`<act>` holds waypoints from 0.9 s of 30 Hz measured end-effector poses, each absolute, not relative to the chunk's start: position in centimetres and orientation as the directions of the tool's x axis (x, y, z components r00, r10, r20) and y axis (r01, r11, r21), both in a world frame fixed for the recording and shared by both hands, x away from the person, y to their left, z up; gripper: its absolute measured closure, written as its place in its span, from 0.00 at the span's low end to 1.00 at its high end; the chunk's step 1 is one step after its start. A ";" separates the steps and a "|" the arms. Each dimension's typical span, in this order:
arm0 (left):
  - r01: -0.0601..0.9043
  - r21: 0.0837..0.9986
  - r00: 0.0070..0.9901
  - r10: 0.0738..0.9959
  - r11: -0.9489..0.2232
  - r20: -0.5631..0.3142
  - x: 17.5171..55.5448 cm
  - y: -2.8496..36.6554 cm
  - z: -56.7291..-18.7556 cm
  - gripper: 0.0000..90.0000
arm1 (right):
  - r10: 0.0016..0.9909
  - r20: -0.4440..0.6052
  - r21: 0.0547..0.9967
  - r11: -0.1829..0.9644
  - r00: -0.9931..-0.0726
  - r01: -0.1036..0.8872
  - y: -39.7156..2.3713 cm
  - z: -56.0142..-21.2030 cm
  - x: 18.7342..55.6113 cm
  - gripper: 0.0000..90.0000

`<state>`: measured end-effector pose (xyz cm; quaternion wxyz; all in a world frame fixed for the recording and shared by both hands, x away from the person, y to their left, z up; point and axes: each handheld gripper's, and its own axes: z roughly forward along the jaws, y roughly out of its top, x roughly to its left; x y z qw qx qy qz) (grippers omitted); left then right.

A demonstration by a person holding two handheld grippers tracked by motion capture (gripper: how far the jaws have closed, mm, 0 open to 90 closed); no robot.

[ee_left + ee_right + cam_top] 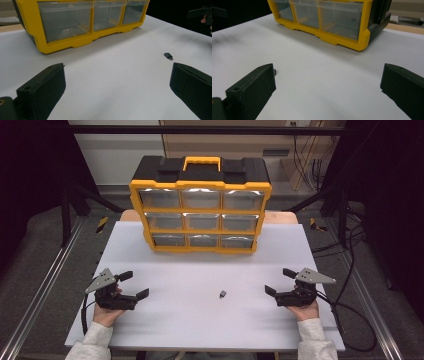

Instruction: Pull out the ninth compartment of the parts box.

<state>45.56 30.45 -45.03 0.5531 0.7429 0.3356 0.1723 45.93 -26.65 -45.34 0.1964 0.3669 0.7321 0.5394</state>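
So I rest both tongs, left (134, 284) and right (279, 281), spread wide and empty on the desk (210, 270), flanking the small plug (222, 294) lying midway before the drawer box (200, 205), ready for either.

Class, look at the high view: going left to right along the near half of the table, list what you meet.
Left claw → small dark part → right claw.
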 end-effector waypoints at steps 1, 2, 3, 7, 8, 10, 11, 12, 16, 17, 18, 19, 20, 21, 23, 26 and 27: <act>0.309 0.937 0.715 0.689 -0.162 -0.117 45.6 30.5 -45.0 0.00 | 0.750 0.107 0.933 0.152 -0.653 0.327 -26.6 -45.4 46.0 0.00; 0.308 0.938 0.715 0.690 -0.161 -0.117 45.6 30.5 -45.0 0.00 | 0.750 0.103 0.932 0.156 -0.653 0.326 -26.6 -45.4 46.0 0.00; 0.307 0.938 0.715 0.689 -0.162 -0.116 45.6 30.5 -45.0 0.00 | 0.750 0.102 0.932 0.158 -0.654 0.326 -26.6 -45.4 46.0 0.00; 0.307 0.938 0.715 0.690 -0.162 -0.115 45.6 30.5 -45.1 0.00 | 0.749 0.099 0.931 0.163 -0.655 0.327 -26.6 -45.4 45.9 0.00; 0.308 0.937 0.715 0.690 -0.164 -0.114 45.7 30.5 -45.1 0.00 | 0.748 0.096 0.930 0.168 -0.657 0.326 -26.6 -45.4 45.9 0.00; 0.309 0.937 0.716 0.689 -0.166 -0.114 45.7 30.5 -45.2 0.00 | 0.748 0.082 0.929 0.182 -0.659 0.321 -26.5 -45.4 45.9 0.00; 0.309 0.937 0.716 0.689 -0.166 -0.114 45.7 30.5 -45.2 0.00 | 0.748 0.082 0.929 0.182 -0.659 0.321 -26.5 -45.4 45.9 0.00; 0.307 0.937 0.716 0.689 -0.168 -0.111 45.7 30.4 -45.2 0.00 | 0.749 0.077 0.929 0.187 -0.659 0.321 -26.4 -45.3 45.9 0.00; 0.307 0.936 0.719 0.687 -0.173 -0.109 45.7 30.4 -45.2 0.00 | 0.743 0.064 0.930 0.198 -0.666 0.311 -26.1 -45.1 45.8 0.00; 0.308 0.936 0.718 0.687 -0.170 -0.112 45.7 30.4 -45.2 0.00 | 0.742 0.064 0.929 0.199 -0.667 0.311 -26.1 -45.1 45.8 0.00; 0.309 0.936 0.717 0.687 -0.168 -0.114 45.7 30.5 -45.3 0.00 | 0.741 0.062 0.930 0.201 -0.669 0.309 -26.0 -45.1 45.9 0.00; 0.309 0.936 0.717 0.687 -0.168 -0.114 45.7 30.5 -45.3 0.00 | 0.739 0.062 0.929 0.202 -0.670 0.309 -26.0 -45.0 45.9 0.00; 0.310 0.936 0.717 0.688 -0.169 -0.113 45.7 30.5 -45.3 0.00 | 0.739 0.060 0.930 0.204 -0.671 0.307 -25.9 -45.0 45.9 0.00; 0.309 0.935 0.717 0.688 -0.171 -0.112 45.7 30.5 -45.3 0.00 | 0.740 0.058 0.929 0.206 -0.670 0.308 -25.9 -45.0 45.9 0.00; 0.310 0.935 0.718 0.687 -0.174 -0.110 45.7 30.4 -45.3 0.00 | 0.737 0.056 0.928 0.210 -0.673 0.308 -25.7 -44.9 45.9 0.00; 0.312 0.934 0.717 0.688 -0.174 -0.111 45.7 30.4 -45.3 0.00 | 0.735 0.048 0.927 0.219 -0.677 0.303 -25.5 -44.8 45.9 0.00; 0.312 0.934 0.717 0.688 -0.175 -0.110 45.8 30.4 -45.3 0.00 | 0.733 0.046 0.928 0.220 -0.679 0.300 -25.5 -44.7 45.9 0.00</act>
